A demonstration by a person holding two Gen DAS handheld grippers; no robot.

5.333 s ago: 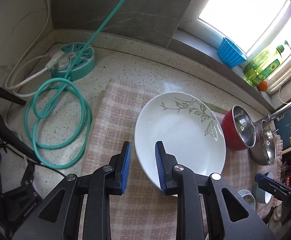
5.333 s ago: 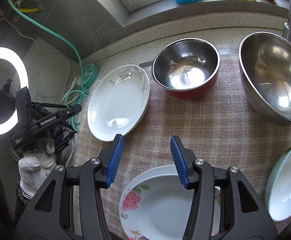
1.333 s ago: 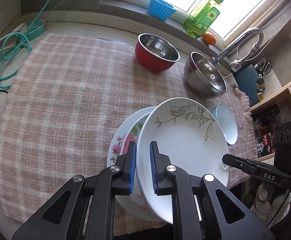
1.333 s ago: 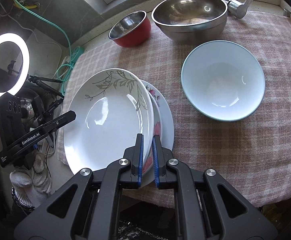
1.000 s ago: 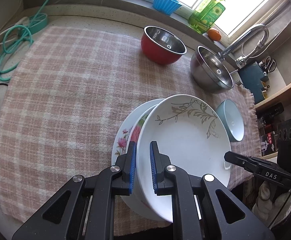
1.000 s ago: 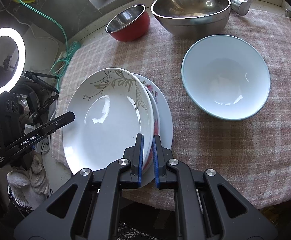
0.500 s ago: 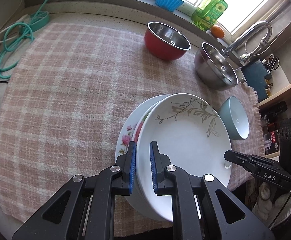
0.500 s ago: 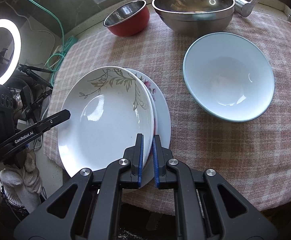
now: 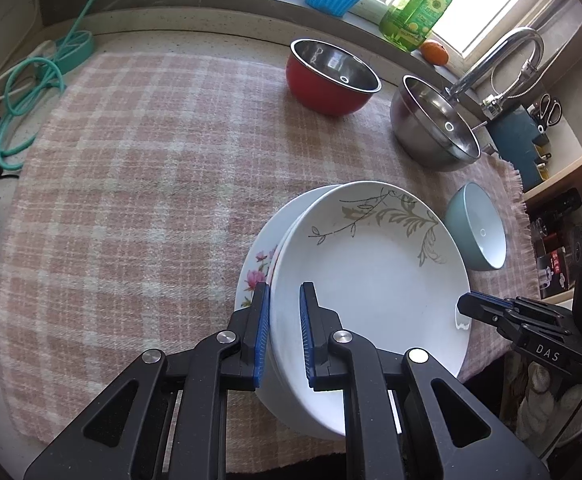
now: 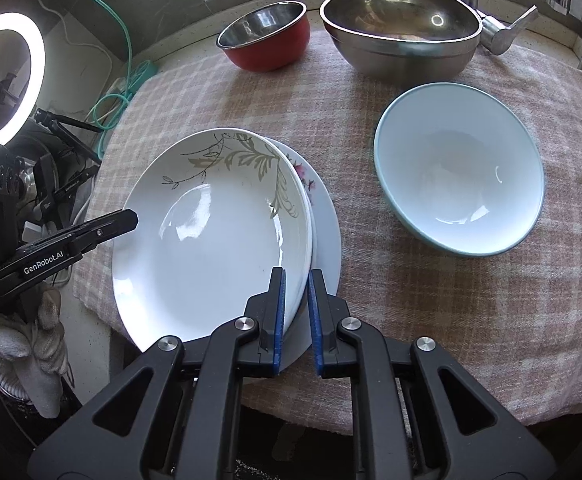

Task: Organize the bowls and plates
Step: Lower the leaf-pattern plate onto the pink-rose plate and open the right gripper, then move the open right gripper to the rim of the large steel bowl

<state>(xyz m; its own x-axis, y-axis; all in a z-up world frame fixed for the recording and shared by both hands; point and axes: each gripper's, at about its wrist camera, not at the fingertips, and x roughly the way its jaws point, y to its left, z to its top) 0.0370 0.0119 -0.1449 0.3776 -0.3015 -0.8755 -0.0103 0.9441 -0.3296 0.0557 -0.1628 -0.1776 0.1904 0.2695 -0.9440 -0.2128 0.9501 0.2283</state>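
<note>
- Left tool [image 9: 284,334]: jaws nearly closed, clamped on the near-left rim of the leaf plate [image 9: 371,280].
- Right tool [image 10: 296,312]: jaws nearly closed, gripping the near-right rim of the same leaf plate [image 10: 211,240]; its right finger sat over the flower plate [image 10: 325,232].
- Leaf plate sat between the two tools, on top of the flower plate [image 9: 257,264], offset so the flowered edge showed on one side.
- Both plates were at the near edge of the checked cloth [image 9: 131,184] on the bench.
- Pale blue bowl [image 10: 459,168] stood on the cloth, near the plates but apart from them.
- Red bowl [image 9: 331,76] and steel bowl [image 9: 435,124] stood at the far side, close together, well apart from both tools.
</note>
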